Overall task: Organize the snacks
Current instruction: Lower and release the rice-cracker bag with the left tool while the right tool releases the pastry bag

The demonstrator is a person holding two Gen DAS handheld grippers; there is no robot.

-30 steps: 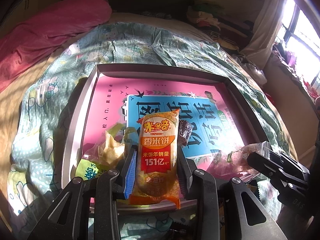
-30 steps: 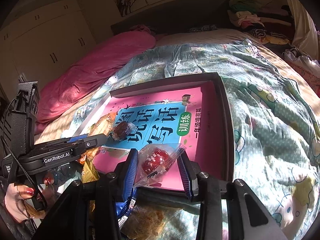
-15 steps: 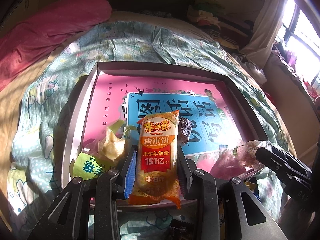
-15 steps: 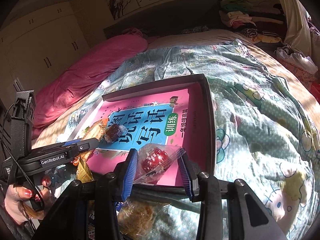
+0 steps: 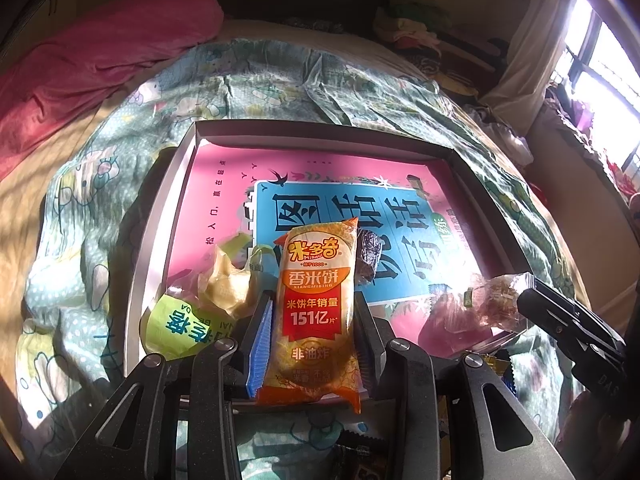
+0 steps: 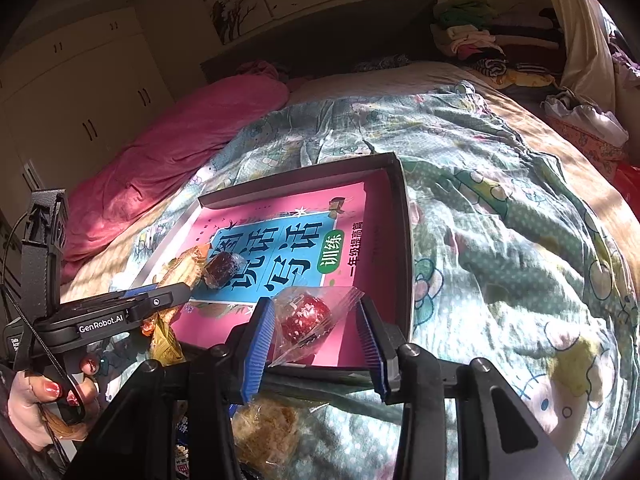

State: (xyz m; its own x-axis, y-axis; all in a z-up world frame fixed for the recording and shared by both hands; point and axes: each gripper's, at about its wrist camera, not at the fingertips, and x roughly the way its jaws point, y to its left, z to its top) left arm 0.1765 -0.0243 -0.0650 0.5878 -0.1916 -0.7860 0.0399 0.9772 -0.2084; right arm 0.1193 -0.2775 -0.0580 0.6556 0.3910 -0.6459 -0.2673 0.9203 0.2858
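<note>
Bed (image 6: 500,240) carries a tray (image 6: 406,240), pink blanket (image 6: 168,152).

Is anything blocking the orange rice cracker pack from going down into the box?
Nothing visible. The rice cracker pack, held in the left tongs, sits over the box; the book cover beyond it is bare.

Right gripper (image 6: 316,336) has loosened around the red candy (image 6: 306,316)
</note>
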